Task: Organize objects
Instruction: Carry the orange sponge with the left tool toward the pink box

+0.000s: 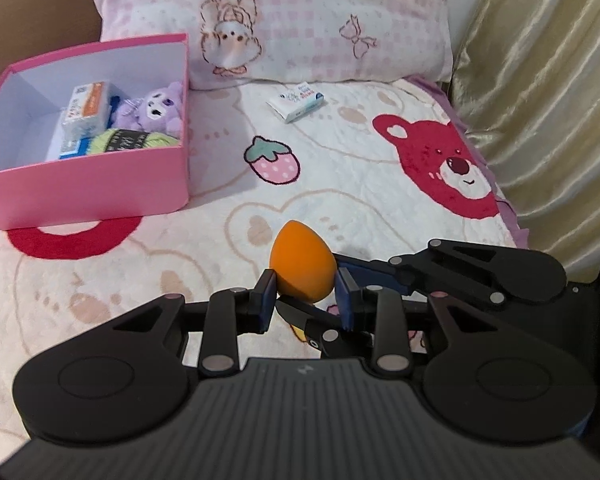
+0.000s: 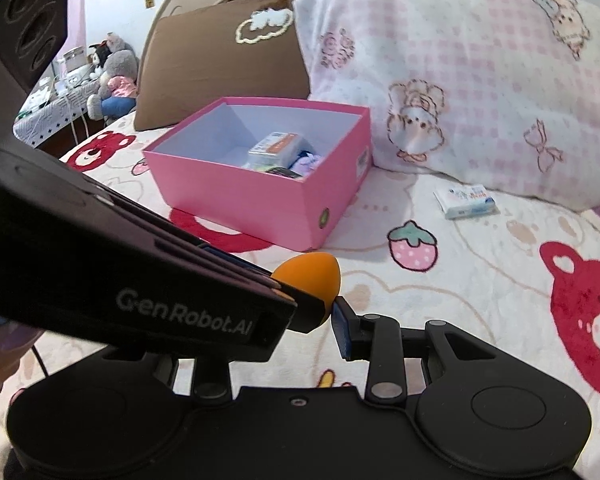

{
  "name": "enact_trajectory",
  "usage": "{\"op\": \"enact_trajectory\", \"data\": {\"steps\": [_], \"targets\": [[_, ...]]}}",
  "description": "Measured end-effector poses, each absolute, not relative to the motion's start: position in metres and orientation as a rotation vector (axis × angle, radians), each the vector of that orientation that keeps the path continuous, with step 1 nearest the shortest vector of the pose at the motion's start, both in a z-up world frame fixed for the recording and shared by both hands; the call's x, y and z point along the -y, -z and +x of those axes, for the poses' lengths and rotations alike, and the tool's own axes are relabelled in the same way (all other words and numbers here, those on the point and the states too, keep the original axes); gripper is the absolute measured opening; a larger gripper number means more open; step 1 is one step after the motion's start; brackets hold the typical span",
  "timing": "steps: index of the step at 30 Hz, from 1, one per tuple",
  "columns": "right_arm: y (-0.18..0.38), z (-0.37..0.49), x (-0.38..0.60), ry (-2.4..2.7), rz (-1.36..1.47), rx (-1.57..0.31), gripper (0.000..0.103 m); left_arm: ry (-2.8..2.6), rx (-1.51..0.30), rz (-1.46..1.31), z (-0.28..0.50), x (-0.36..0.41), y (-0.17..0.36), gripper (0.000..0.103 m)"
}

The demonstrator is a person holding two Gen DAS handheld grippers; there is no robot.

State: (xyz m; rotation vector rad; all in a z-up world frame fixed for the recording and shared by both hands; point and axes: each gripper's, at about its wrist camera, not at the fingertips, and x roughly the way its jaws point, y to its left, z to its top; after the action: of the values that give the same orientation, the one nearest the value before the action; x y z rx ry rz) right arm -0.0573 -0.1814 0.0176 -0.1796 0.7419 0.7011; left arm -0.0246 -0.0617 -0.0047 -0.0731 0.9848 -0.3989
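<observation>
Both claws, left claw [image 1: 306,294] and right claw [image 2: 320,312], clamp one orange sponge [image 1: 303,266] above the bed [image 1: 180,260], likely bound for the pink box [image 1: 88,184].

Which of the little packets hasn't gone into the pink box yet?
The white tissue packet, lying alone on the blanket below the pink pillow. The orange-labelled packet already sits inside the pink box.

Pink checked pillow [image 1: 300,20] lay at the bed's head, brown cushion [image 2: 220,52] left of it, gold curtain [image 1: 540,100] right of it, plush toys [image 2: 112,76] far left of it.
</observation>
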Motion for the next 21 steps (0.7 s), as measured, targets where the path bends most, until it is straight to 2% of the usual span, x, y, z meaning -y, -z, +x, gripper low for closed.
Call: {"op": "enact_trajectory", "data": {"steps": [11, 21], "targets": [[-0.044, -0.073, 0.160, -0.694, -0.216, -0.708, 0.039, 0.381, -0.930, -0.029, -0.043, 0.047, -0.025, 0.029], [-0.075, -0.060, 0.138, -0.700, -0.271, -0.675, 0.039, 0.398, -0.909, -0.032, -0.026, 0.028, -0.055, 0.029]]}}
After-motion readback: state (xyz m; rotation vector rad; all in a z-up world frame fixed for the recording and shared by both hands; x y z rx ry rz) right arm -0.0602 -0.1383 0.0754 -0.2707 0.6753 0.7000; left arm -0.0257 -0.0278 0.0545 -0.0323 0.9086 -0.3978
